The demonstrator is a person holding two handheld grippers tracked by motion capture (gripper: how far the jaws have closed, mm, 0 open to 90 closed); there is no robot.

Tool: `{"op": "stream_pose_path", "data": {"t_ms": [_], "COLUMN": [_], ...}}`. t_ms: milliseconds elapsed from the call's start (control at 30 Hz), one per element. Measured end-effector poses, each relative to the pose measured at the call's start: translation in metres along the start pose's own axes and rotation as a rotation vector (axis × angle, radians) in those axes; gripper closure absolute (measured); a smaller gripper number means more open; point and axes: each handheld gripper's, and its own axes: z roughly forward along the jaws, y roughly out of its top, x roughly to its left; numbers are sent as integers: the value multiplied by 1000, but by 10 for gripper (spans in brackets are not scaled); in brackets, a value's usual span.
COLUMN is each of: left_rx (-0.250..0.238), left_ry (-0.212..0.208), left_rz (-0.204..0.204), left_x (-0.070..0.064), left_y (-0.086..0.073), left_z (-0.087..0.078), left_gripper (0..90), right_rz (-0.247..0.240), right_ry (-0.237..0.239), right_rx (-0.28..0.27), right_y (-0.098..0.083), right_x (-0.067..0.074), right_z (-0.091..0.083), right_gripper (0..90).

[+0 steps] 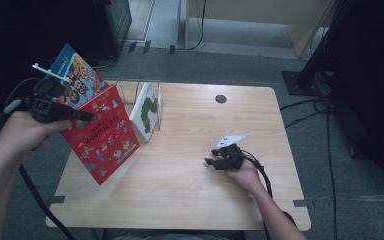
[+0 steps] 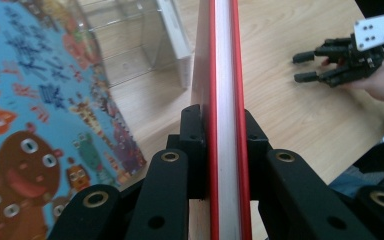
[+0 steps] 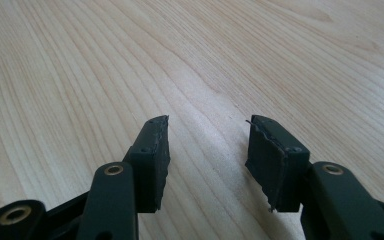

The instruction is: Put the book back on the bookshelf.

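My left gripper (image 1: pixel 82 116) is shut on the edge of a red picture book (image 1: pixel 105 134), held tilted above the table's left side. In the left gripper view the red book (image 2: pixel 224 75) runs edge-on between the two jaws of that gripper (image 2: pixel 224 125). A blue picture book (image 1: pixel 75 75) leans behind it, and its cover (image 2: pixel 35 125) shows at the left. A white book with a green drawing (image 1: pixel 148 111) stands in a clear wire-and-plastic rack (image 1: pixel 140 90). My right gripper (image 1: pixel 211 157) rests open on the table, its jaws (image 3: pixel 207 135) apart over bare wood.
The light wooden table (image 1: pixel 190 190) has a round dark grommet (image 1: pixel 221 99) near its far edge. Cables (image 1: pixel 325 110) lie on the grey floor at the right. A dark stand base (image 1: pixel 300 80) sits beyond the table's far right corner.
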Motion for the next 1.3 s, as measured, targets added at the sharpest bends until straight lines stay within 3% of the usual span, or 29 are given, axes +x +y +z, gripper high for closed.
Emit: {"op": "stream_pose_path", "data": {"t_ms": [233, 533, 933, 1300], "left_rx": [-16, -49, -69, -97], "left_ry": [44, 85, 120, 138], "left_rz": [-76, -126, -161, -201], "left_x": [14, 23, 29, 41], "left_y": [4, 31, 59, 83], "left_z": [0, 14, 38, 55], "left_gripper": [793, 794, 793, 793], "right_rz": [4, -37, -74, -64], "right_ry": [9, -6, -34, -41], "right_rx": [-10, -15, -51, -66], "right_y": [-1, -2, -8, -10], "right_x": [0, 3, 7, 9], "right_z": [0, 1, 3, 3], "right_gripper": [490, 469, 457, 454]}}
